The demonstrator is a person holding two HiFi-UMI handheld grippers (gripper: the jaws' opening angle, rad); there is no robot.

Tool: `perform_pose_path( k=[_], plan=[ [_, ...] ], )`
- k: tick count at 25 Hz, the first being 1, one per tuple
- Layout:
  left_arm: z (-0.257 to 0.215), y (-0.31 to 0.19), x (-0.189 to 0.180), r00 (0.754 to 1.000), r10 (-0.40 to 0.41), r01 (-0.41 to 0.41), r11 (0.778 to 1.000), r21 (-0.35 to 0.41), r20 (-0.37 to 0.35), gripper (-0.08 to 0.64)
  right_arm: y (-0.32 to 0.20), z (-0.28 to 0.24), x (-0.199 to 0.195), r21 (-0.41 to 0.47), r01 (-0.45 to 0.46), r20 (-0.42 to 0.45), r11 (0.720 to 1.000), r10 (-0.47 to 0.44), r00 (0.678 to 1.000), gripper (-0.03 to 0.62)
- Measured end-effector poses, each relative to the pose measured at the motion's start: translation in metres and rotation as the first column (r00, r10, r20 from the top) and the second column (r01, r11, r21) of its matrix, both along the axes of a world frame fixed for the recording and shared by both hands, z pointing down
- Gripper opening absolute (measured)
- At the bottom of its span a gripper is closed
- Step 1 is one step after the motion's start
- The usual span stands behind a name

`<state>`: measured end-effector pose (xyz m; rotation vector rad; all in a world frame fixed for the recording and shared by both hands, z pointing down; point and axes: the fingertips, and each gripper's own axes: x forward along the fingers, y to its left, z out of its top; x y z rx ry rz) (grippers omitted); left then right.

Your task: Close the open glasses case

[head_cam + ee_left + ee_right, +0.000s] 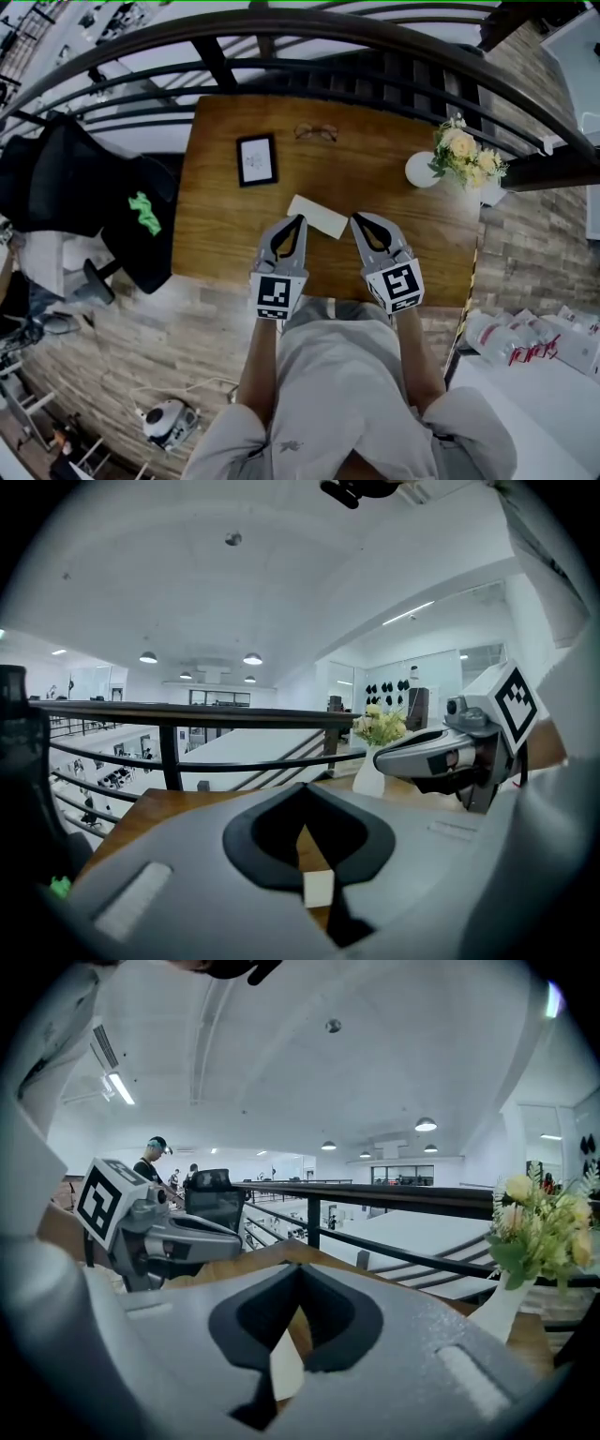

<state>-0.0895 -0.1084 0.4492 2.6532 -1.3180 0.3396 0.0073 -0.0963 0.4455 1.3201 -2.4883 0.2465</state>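
A white glasses case lies flat on the wooden table, near its front edge; I cannot tell how far it stands open. My left gripper is shut, its tip at the case's left end. My right gripper is also shut, its tip just off the case's right end. Neither holds anything. In the left gripper view a sliver of the case shows through the gap behind the closed jaws. The right gripper view shows the case the same way below its own tips.
A black picture frame and a pair of glasses lie further back on the table. A white vase with flowers stands at the right. A dark railing curves behind the table, and an office chair stands at the left.
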Motion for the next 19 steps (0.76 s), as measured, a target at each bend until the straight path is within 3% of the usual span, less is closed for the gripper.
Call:
perform_pose_path(
  k=[19],
  plan=[
    [-0.022,0.007,0.010,1.000,0.012,-0.011,0.999,0.037,-0.017,0.020,0.008,-0.019,0.011,0.030,-0.021,-0.013,0.999,0.021,1.000,0.002]
  ],
)
